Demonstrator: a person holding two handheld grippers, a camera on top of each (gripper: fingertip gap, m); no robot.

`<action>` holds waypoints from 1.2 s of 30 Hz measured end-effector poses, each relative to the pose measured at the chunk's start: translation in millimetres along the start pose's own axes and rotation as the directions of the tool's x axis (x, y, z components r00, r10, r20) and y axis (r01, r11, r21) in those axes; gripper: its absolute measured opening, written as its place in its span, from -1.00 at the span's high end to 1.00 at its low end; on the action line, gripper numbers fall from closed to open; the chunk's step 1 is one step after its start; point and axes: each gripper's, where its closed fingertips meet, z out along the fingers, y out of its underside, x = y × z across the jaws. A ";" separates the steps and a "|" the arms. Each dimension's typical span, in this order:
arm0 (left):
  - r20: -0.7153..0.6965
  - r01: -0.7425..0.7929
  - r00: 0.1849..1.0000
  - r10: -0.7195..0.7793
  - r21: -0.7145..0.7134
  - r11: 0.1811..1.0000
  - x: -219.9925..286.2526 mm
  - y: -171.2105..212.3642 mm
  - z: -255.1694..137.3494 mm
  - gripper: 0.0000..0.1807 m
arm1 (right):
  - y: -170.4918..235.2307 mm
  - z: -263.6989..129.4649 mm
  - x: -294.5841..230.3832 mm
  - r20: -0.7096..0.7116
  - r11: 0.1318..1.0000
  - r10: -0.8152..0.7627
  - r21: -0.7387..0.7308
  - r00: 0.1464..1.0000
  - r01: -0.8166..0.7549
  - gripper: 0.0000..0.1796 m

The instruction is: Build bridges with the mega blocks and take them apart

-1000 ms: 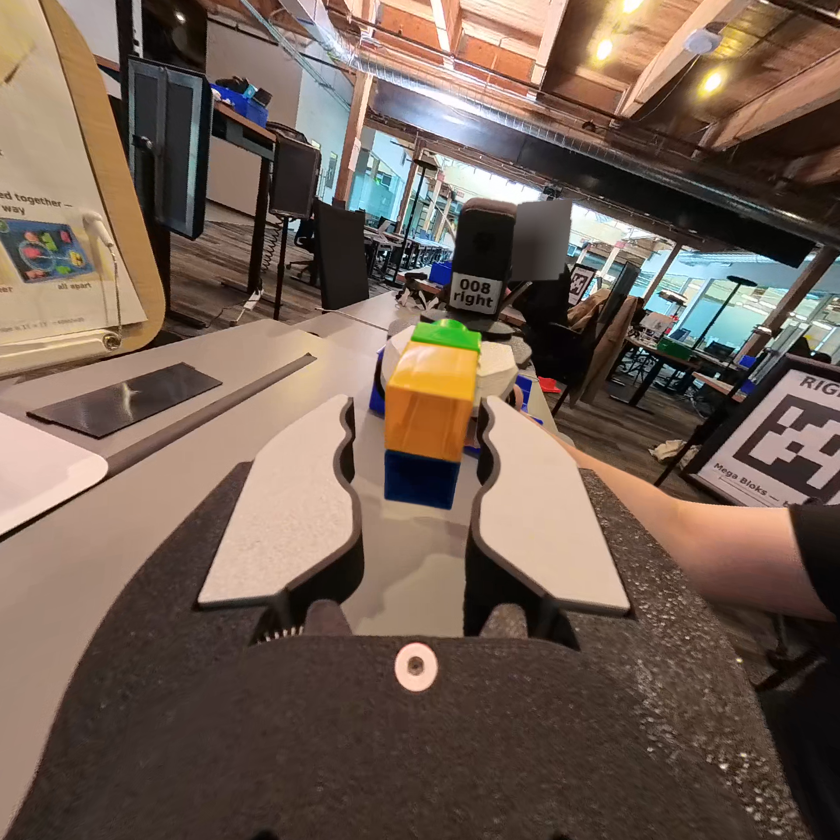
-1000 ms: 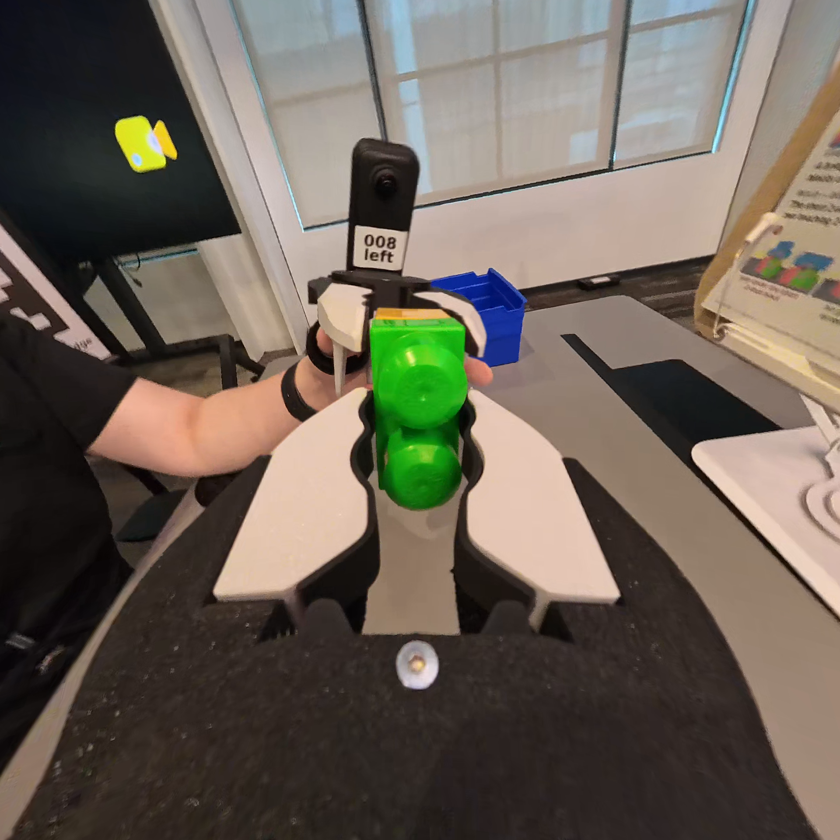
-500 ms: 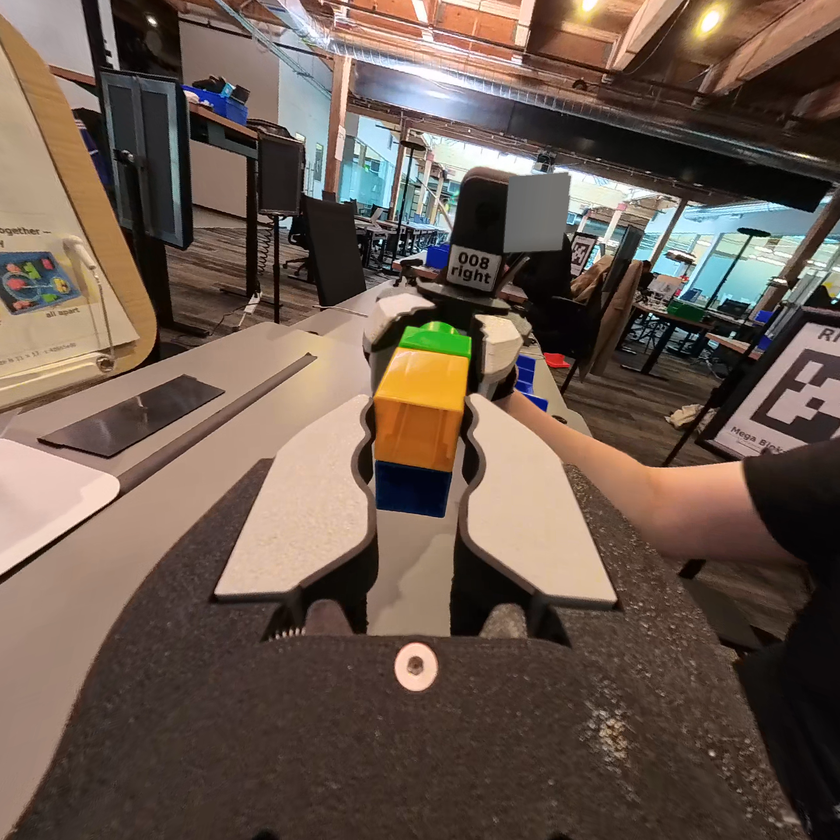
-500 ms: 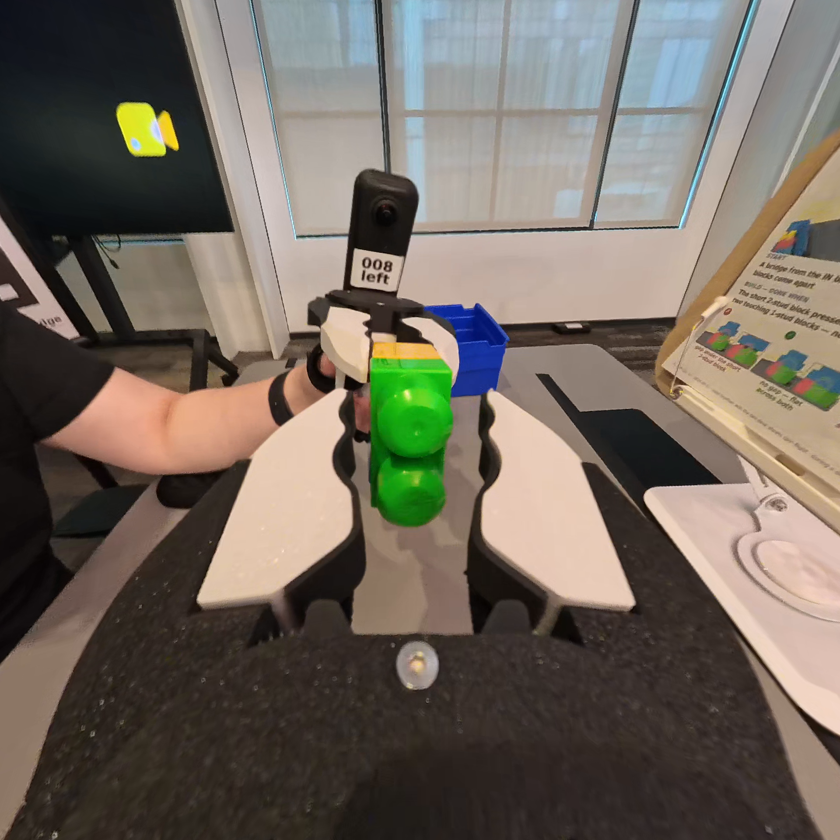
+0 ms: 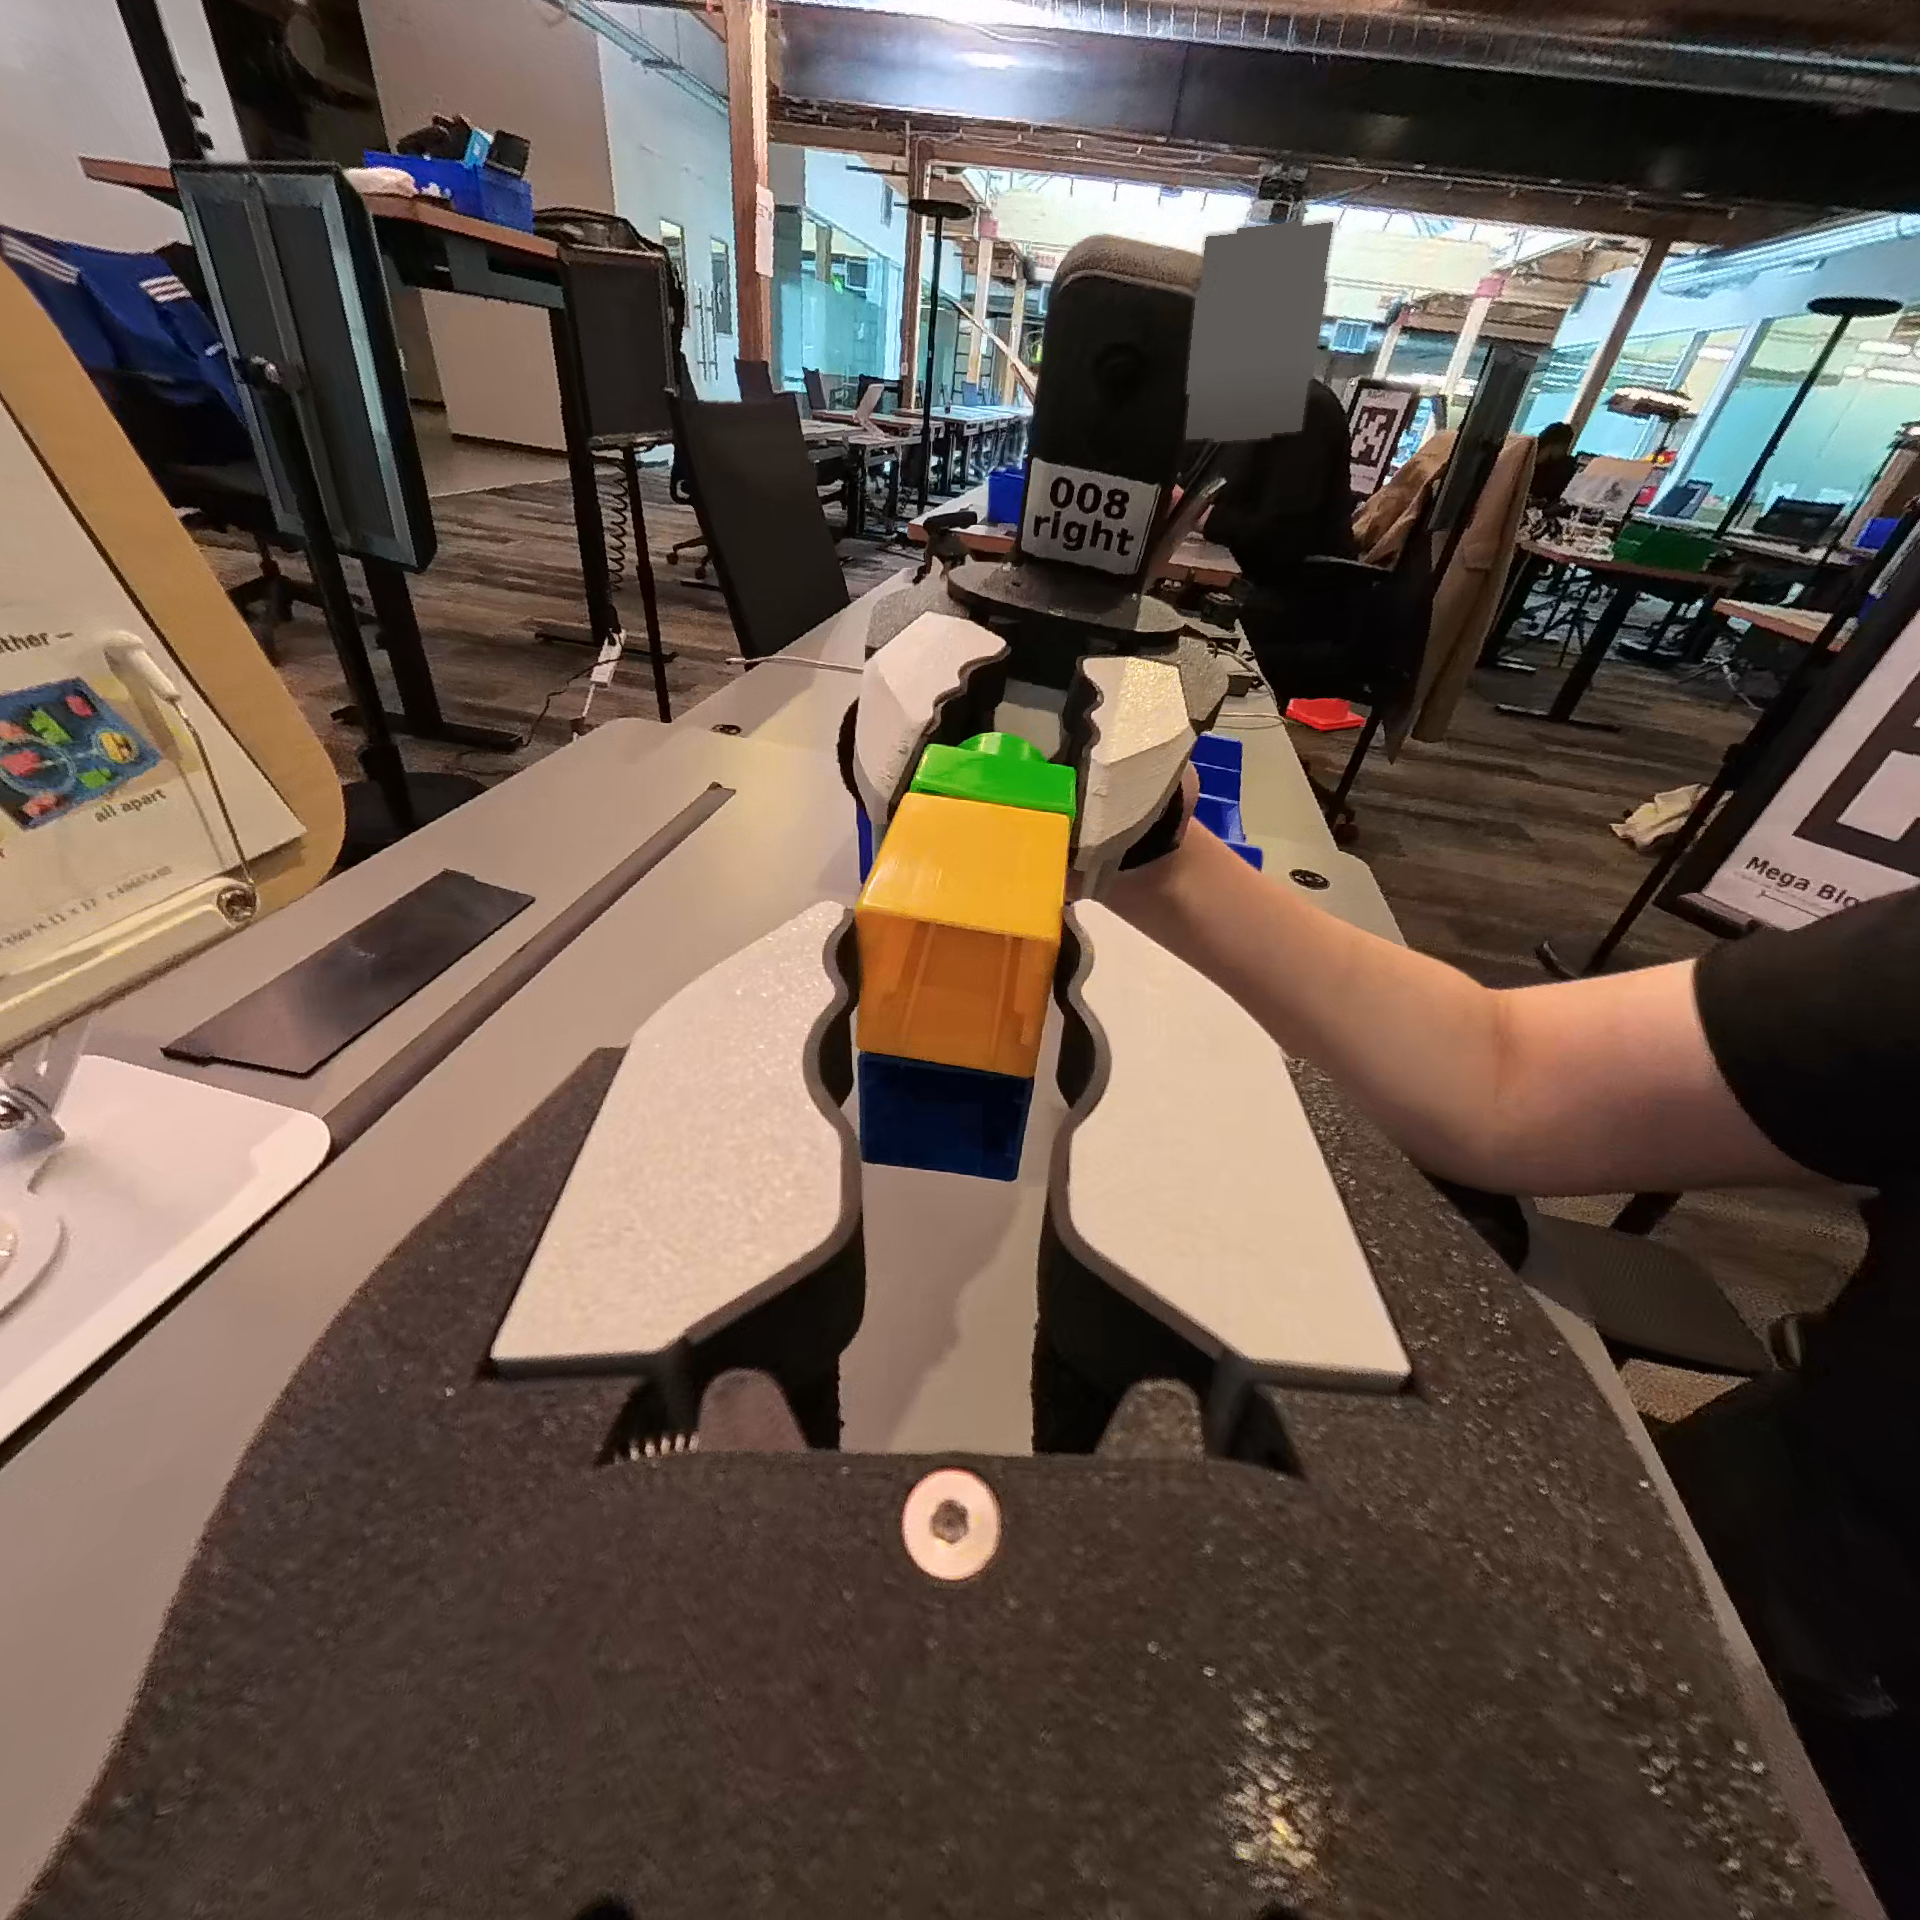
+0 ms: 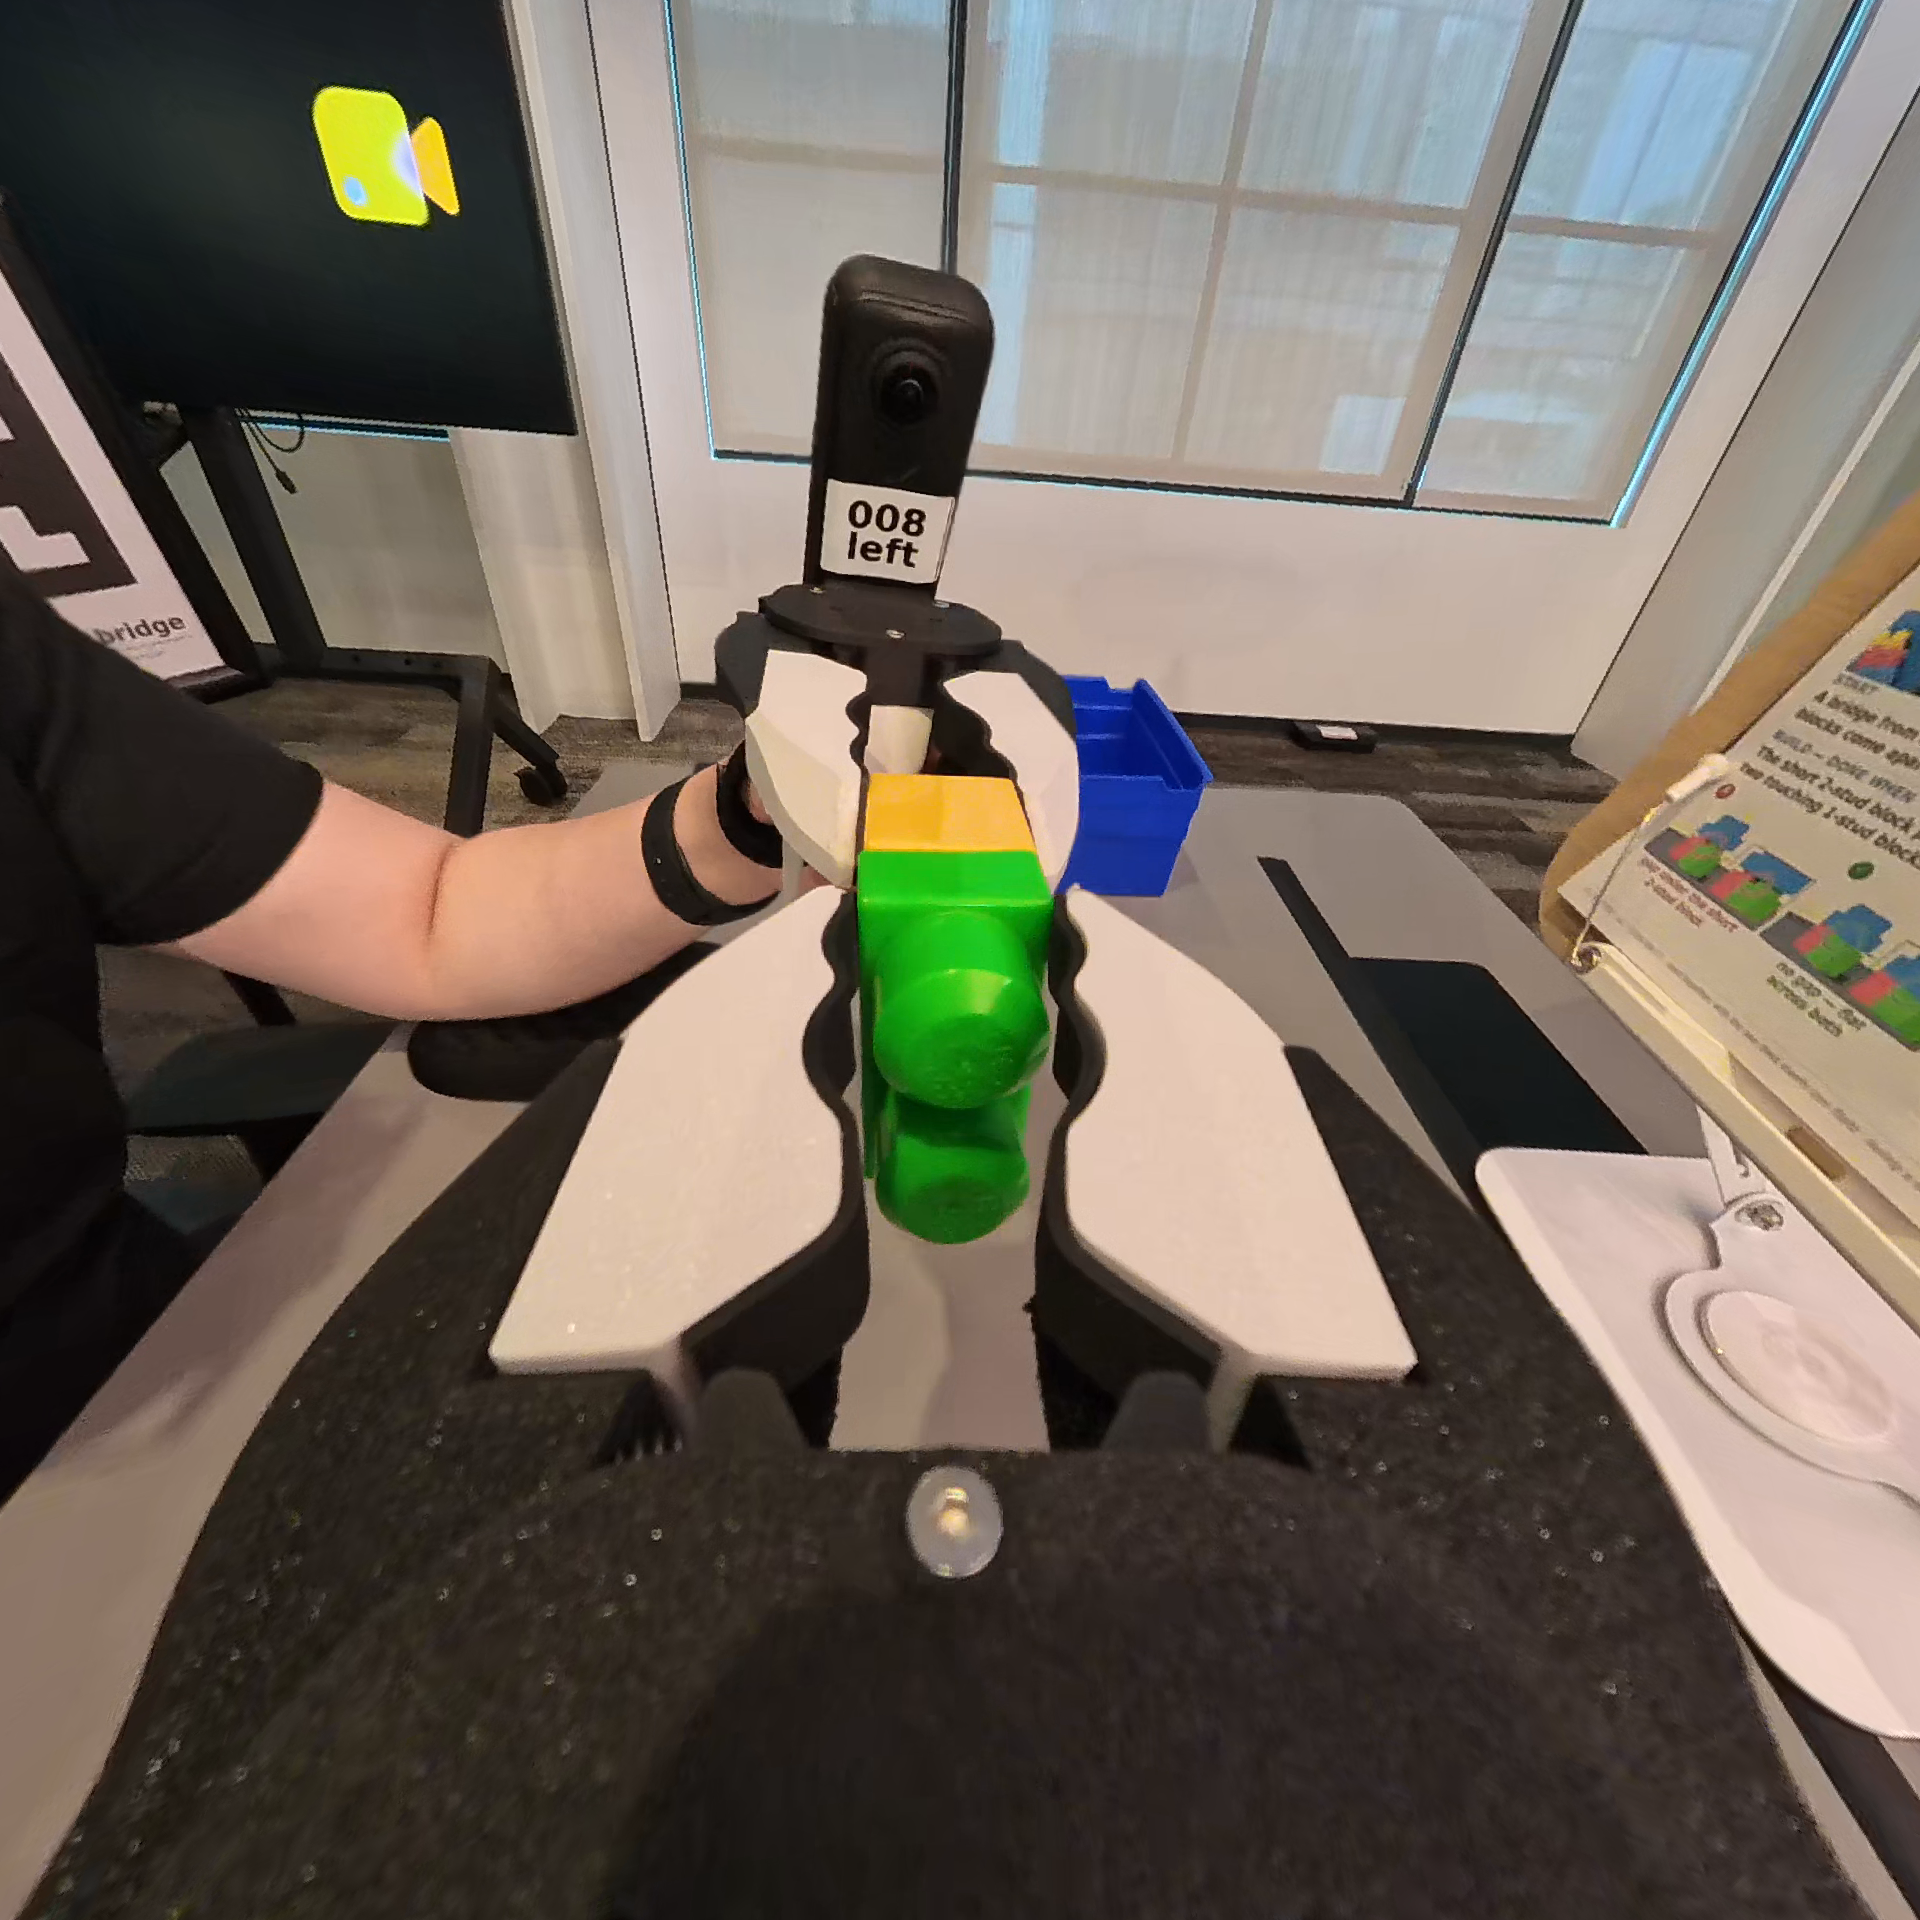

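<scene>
Block stack pinched between both tongs, held above the grey bench (image 5: 582, 831).

Left tongs (image 5: 956, 997) clamped on the yellow block (image 5: 961, 935), blue block (image 5: 940, 1127) joined at its 6 o'clock side, green block (image 5: 992, 779) on its far face at 12 o'clock. Right tongs (image 6: 951, 1049) clamped on the same green block (image 6: 951, 997), its two studs pointing back toward the right wrist camera, yellow block (image 6: 945, 816) just behind at 12 o'clock. Whole stack lying level, clear of the bench. Blue bin (image 6: 1132, 790) on the bench at 1 o'clock of the stack; instruction board (image 6: 1766, 883) standing at 3 o'clock.
</scene>
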 end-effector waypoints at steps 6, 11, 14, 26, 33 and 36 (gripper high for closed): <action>0.008 -0.062 0.998 0.062 0.001 0.998 16.4 -13.0 -5.0 0.61 | -14.5 1.5 -15.4 0.029 1.000 -0.012 0.024 0.999 0.011 0.62; 0.016 -0.080 0.997 0.079 0.015 0.997 22.0 -17.8 -4.4 0.61 | -19.1 0.1 -19.3 0.033 0.999 -0.014 0.036 0.999 0.013 0.62; 0.009 -0.065 0.998 0.065 0.064 0.996 23.5 -24.4 -5.7 0.61 | -28.7 0.8 -19.8 0.038 0.993 -0.010 0.114 0.999 0.006 0.62; -0.092 0.116 0.990 -0.105 0.131 0.985 16.5 -28.4 -5.8 0.61 | -30.2 -1.1 -13.2 -0.006 0.996 -0.007 0.091 1.000 0.008 0.59; -0.091 0.145 0.987 -0.132 0.159 0.977 11.6 -28.3 -5.1 0.61 | -17.8 -6.4 -6.1 0.022 0.993 0.112 0.030 0.993 -0.113 0.52; -0.060 0.139 0.990 -0.131 0.165 0.976 6.6 -27.8 -5.9 0.61 | -15.3 -2.5 -4.9 0.012 0.994 0.105 0.018 0.994 -0.105 0.63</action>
